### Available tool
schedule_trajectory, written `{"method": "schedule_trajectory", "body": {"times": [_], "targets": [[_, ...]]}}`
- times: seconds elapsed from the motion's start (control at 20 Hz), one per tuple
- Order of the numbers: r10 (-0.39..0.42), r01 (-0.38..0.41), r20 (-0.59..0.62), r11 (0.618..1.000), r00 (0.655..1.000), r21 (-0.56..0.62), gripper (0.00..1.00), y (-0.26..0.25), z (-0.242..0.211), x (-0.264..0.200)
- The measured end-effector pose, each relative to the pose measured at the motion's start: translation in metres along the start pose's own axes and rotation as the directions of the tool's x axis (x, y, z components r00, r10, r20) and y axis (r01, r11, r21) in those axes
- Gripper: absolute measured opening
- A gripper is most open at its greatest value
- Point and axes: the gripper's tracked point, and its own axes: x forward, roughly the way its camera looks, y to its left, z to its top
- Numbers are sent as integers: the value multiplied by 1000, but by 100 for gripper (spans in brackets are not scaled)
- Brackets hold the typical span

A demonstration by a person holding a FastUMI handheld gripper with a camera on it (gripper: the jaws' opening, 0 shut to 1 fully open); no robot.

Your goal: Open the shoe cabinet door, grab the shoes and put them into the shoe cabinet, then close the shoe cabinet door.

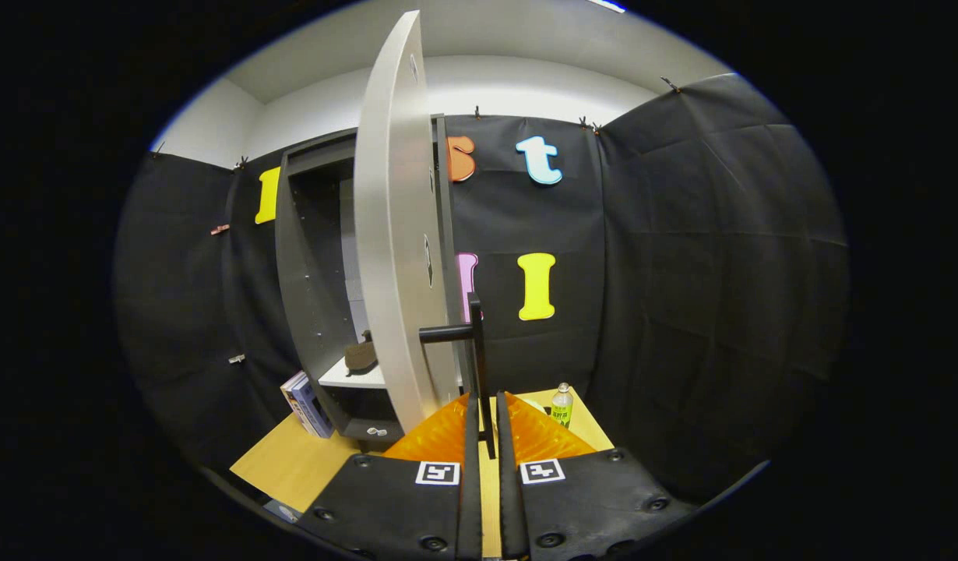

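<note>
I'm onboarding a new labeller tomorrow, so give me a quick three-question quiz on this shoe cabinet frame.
1. True or false: the cabinet door stands open.
2. What do the jaws of the gripper close on?
A. the bottle
B. the door handle
C. the books
3. Fill in: the brown shoe lies on a white ____ inside the cabinet.

Key: 1 true. 2 B: the dark handle bar runs down between the two nearly closed jaws. 3 shelf.
</note>
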Motion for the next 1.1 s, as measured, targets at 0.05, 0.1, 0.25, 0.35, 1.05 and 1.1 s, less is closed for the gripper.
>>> {"method": "schedule_trajectory", "body": {"times": [0.05,0.1,0.25,0.35,1.05,1.1], "targets": [[-7,7,9,1000,1000,-6,14,-1,1,0],[-13,13,15,1000,1000,-7,16,-4,3,-1],[-5,4,51,1000,999,5,14,5,9,-5],[20,-19,74,1000,997,-8,14,11,12,-4],[241,-257,-289,966,926,-20,14,81,-76,-27],[240,-259,-328,966,914,-15,14,83,-85,-32]]}}
